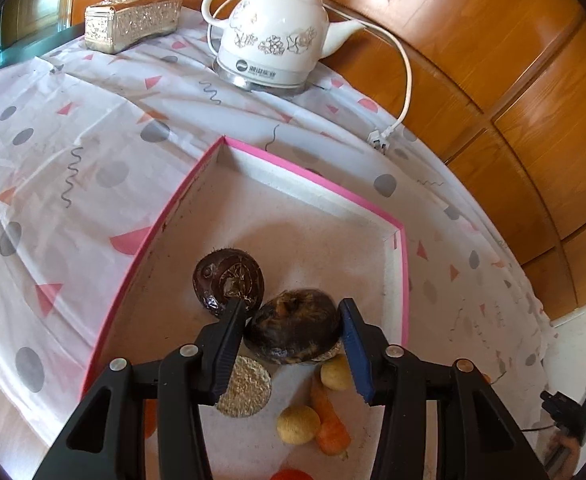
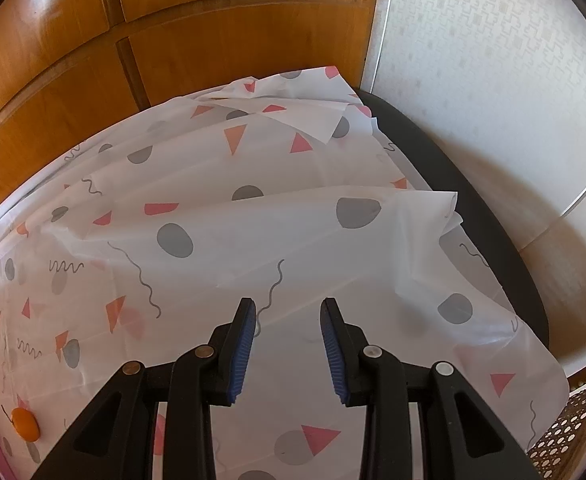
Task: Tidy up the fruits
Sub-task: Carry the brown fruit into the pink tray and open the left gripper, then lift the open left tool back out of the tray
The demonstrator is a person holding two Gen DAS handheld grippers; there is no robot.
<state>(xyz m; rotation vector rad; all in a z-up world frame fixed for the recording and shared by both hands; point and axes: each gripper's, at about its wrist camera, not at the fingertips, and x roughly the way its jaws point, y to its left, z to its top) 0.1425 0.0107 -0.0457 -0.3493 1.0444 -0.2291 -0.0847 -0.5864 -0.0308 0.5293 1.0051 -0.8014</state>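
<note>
Left gripper (image 1: 293, 320): jaws close against both sides of a dark brown round fruit (image 1: 293, 330), gripping it above the floor of the pink-rimmed tray (image 1: 313, 174). A second dark fruit (image 1: 229, 280) lies just behind; two yellow balls (image 1: 297, 424), a carrot (image 1: 331, 426) and a gritty disc (image 1: 247, 392) lie below. Right gripper (image 2: 289, 336): jaws parted, nothing between them, over the patterned tablecloth (image 2: 253, 224); a small orange fruit (image 2: 25, 424) lies at lower left, beside the tray's pink edge.

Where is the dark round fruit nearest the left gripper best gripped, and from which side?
Across the dark round fruit's widest middle, from above: the left gripper already straddles it there. It lies flat, crowded by another dark fruit and a round cracker.
</note>
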